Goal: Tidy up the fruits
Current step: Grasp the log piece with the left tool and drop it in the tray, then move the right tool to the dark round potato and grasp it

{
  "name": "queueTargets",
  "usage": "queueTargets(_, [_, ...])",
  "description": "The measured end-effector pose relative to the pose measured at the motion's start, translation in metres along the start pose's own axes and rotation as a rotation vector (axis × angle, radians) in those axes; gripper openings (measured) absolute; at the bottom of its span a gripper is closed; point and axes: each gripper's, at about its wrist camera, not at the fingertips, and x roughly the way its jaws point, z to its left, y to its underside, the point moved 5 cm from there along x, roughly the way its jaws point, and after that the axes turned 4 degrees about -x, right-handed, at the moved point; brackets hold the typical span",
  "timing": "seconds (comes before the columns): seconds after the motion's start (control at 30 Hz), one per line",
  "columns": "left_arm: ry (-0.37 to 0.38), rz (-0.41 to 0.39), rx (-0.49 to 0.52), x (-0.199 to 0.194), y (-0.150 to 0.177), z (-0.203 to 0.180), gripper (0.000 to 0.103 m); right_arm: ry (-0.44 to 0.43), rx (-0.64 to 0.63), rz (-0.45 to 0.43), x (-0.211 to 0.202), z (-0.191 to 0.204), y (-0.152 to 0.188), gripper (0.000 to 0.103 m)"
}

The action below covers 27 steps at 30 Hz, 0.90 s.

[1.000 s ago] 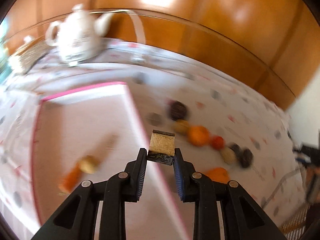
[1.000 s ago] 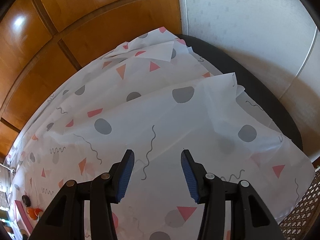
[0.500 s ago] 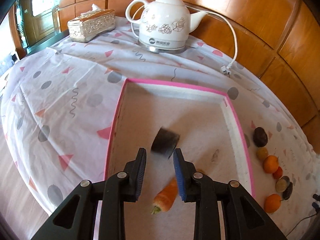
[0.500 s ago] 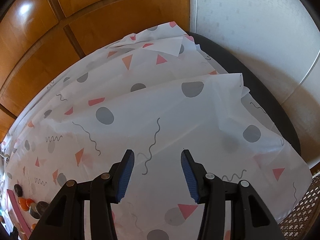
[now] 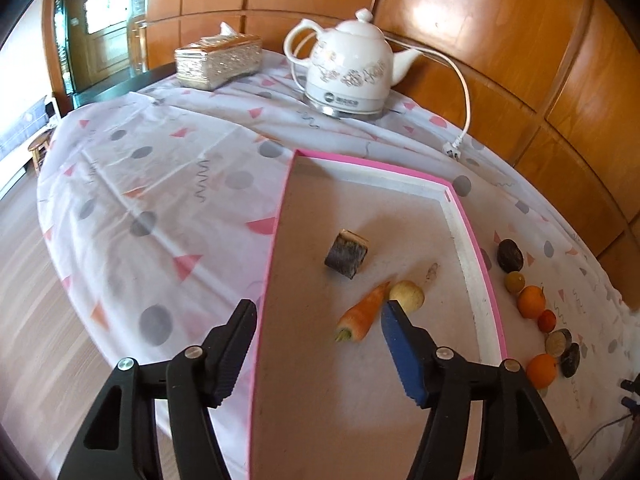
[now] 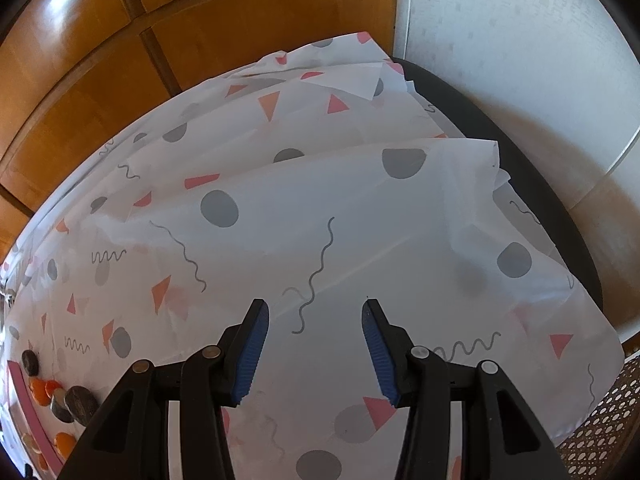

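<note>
In the left wrist view a pink-rimmed tray [image 5: 472,240] lies on the patterned tablecloth. Inside it rest a dark block with a pale cut face [image 5: 346,254], a carrot [image 5: 360,314] and a small pale round fruit [image 5: 407,296]. My left gripper [image 5: 318,312] hovers over the tray's near left part; its jaws are opening and nothing is between them. To the right of the tray, several fruits [image 5: 532,300] lie in a row: dark, yellow and orange ones. My right gripper [image 6: 316,312] stands open over bare cloth, holding nothing. The fruit row [image 6: 60,396] shows at that view's lower left.
A white kettle [image 5: 348,76] with a cord and plug [image 5: 454,152] stands behind the tray, and a silver tissue box [image 5: 218,60] sits to its left. The table edge and floor lie at the left. A wooden wall runs behind. A dark table edge [image 6: 520,160] shows past the cloth.
The left gripper swung from the fruit row over the tray, let go of the dark block, which now lies in the tray, and spread its jaws. The right gripper stayed put.
</note>
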Motion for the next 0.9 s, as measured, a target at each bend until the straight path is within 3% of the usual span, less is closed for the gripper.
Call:
queueTargets(0.27, [-0.020,-0.029,-0.024,-0.022,0.014,0.015,0.073,-0.012,-0.052,0.002,0.001,0.011,0.003,0.049])
queueTargets(0.9, [0.005,-0.078,0.107,-0.044,0.039,0.001,0.080,-0.305,-0.473,-0.033,-0.019,0.121,0.040,0.049])
